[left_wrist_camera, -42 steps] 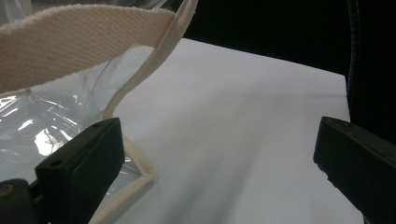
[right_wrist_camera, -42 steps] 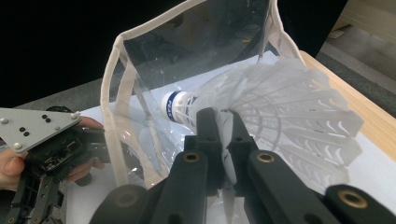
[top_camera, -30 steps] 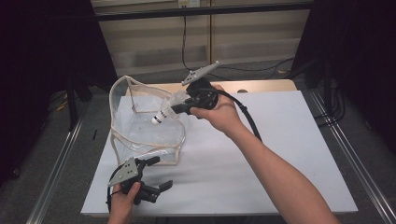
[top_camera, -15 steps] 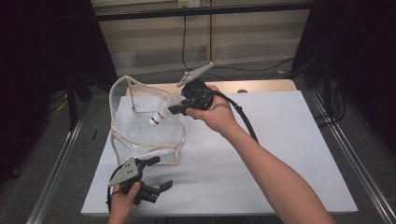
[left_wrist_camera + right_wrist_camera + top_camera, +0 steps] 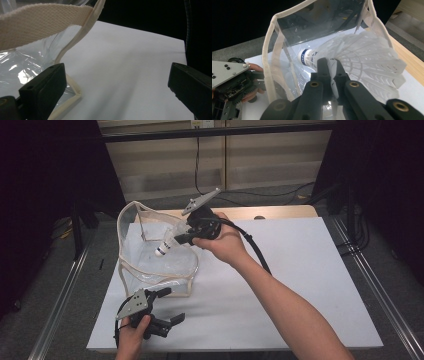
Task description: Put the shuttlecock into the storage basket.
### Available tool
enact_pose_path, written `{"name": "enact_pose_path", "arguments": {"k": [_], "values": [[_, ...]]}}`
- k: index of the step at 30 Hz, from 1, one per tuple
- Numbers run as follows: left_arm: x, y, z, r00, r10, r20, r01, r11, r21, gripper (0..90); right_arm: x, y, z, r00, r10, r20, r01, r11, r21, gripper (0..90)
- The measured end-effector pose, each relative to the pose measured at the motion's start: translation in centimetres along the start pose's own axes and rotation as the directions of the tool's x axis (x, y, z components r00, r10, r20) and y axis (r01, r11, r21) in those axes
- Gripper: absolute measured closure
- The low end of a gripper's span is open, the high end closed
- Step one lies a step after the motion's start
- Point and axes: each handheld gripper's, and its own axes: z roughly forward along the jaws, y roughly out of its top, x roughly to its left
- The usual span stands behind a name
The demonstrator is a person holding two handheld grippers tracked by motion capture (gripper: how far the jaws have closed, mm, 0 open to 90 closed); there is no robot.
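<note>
The white rectangular table point(image 5: 300, 270) carries a clear plastic bag with cream fabric trim point(image 5: 150, 265), standing open near its left side. The right gripper point(image 5: 176, 240) has its jaws pinched on the feathers of a white shuttlecock with a blue band point(image 5: 165, 247), cork end pointing down into the bag's mouth. The left gripper point(image 5: 172, 307) rests on the table just beside the bag, jaws wide apart and holding nothing.
</note>
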Motion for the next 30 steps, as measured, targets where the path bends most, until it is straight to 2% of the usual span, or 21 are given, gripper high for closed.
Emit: {"name": "enact_pose_path", "arguments": {"k": [30], "values": [[0.0, -0.1, 0.1, 1.0000, -0.001, 0.000, 0.001, 1.0000, 0.004, 2.1, 0.7, 0.8, 1.3, 0.9997, -0.019, -0.017, 0.020, 1.000, 0.007, 88.1]]}}
